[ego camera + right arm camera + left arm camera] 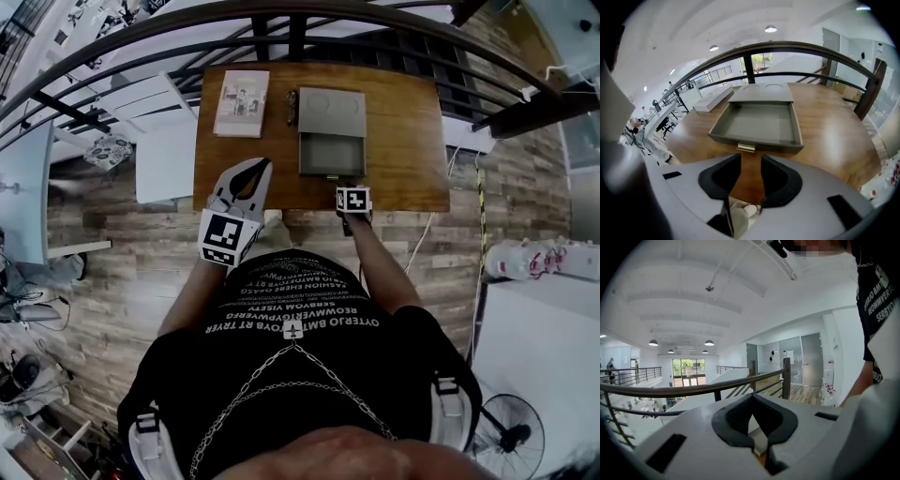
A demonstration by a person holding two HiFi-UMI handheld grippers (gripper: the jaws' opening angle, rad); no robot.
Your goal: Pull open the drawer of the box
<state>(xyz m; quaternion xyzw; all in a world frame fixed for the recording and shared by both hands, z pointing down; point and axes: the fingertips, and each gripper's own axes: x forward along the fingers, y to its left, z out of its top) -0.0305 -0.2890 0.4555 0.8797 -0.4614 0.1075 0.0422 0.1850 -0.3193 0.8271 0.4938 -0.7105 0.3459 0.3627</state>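
A grey box (331,111) stands on the wooden table (412,141), and its drawer (332,155) is pulled out toward me, empty inside (759,124). A small brass handle (746,148) sits on the drawer front. My right gripper (751,160) hovers just short of that handle, tilted down over the table's near edge. Its jaws are open with only bare wood between them. My left gripper (262,167) hangs over the table's near-left edge, away from the box. It points out toward the railing, its fingertips (751,404) meet, and it holds nothing.
A pale booklet (242,103) lies left of the box, with a small dark object (292,108) between them. A dark railing (281,19) runs behind the table. A white bench (164,141) stands to the left, and a cable (431,225) trails off the right front corner.
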